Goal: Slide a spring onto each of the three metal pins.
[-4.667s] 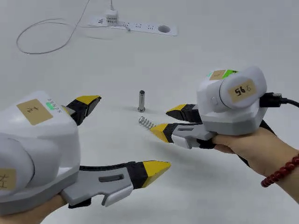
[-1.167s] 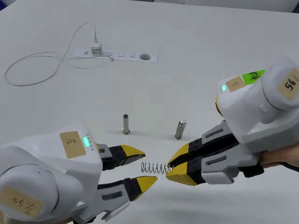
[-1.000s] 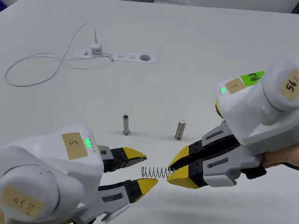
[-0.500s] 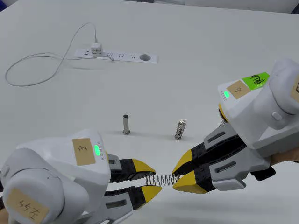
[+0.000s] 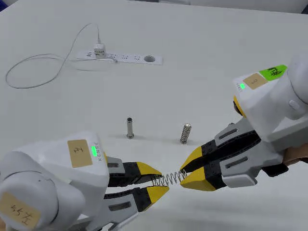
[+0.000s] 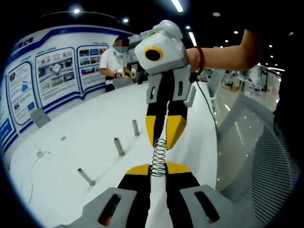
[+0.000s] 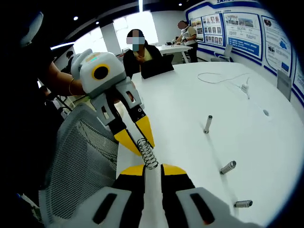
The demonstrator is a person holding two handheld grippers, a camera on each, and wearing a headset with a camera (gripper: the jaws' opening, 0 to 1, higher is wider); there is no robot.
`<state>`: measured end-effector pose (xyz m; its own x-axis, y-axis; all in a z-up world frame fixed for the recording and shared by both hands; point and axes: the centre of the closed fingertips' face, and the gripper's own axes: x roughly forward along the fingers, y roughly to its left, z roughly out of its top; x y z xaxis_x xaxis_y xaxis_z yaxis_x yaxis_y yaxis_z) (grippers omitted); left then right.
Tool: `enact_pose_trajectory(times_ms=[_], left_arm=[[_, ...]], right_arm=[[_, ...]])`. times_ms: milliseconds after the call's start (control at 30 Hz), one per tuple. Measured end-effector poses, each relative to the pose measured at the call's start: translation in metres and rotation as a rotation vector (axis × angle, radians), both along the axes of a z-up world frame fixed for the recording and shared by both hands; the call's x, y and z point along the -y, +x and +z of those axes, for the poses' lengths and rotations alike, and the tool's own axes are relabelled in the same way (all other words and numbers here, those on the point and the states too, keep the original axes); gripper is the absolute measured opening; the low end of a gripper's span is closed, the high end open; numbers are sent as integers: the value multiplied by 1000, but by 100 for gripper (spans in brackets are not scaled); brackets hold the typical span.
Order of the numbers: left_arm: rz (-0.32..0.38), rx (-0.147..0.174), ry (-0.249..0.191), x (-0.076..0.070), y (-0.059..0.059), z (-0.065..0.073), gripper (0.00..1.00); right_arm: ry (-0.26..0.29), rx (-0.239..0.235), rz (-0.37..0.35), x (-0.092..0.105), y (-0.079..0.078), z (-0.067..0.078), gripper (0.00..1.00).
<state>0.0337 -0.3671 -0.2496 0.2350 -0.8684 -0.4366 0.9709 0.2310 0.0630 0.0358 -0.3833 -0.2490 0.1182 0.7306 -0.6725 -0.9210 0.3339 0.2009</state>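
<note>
From the head view, the left tool [image 5: 164, 180] and the right tool [image 5: 182, 176] met tip to tip over the white counter [image 5: 202, 72]. A loose spring [image 5: 171, 178] stretched between them. Each tool was pressed in on one end of that coil.

Beyond the tips stood a bare pin [image 5: 130, 128], upright. To its right was a second pin [image 5: 186, 133], already wearing a spring. At the counter's far side lay a power strip [image 5: 120, 57] with a plug in it and a looping cable [image 5: 38, 65].

The right gripper view took in a third pin [image 7: 243, 204], nearest its own jaws, and it looked coiled too. The left gripper view showed all three pins in a row, receding along the counter. The right tool came down from above onto the top of the spring.

The gripper views also opened up the room. There were blue-bordered wall panels [image 6: 52, 71], ceiling lights [image 6: 178, 4], and a mesh chair back [image 7: 80, 161] by the counter's edge. A person [image 7: 140, 52] sat at the far end.
</note>
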Motion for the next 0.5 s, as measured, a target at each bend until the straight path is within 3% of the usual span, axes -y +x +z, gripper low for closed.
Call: enact_pose_trajectory(times_ms=[233, 500], left_arm=[[97, 6, -45, -6, 14, 6, 10], [217, -27, -133, -14, 28, 14, 10]], right_arm=[[88, -37, -127, 0, 14, 9, 19], [215, -82, -263, -6, 28, 24, 21]])
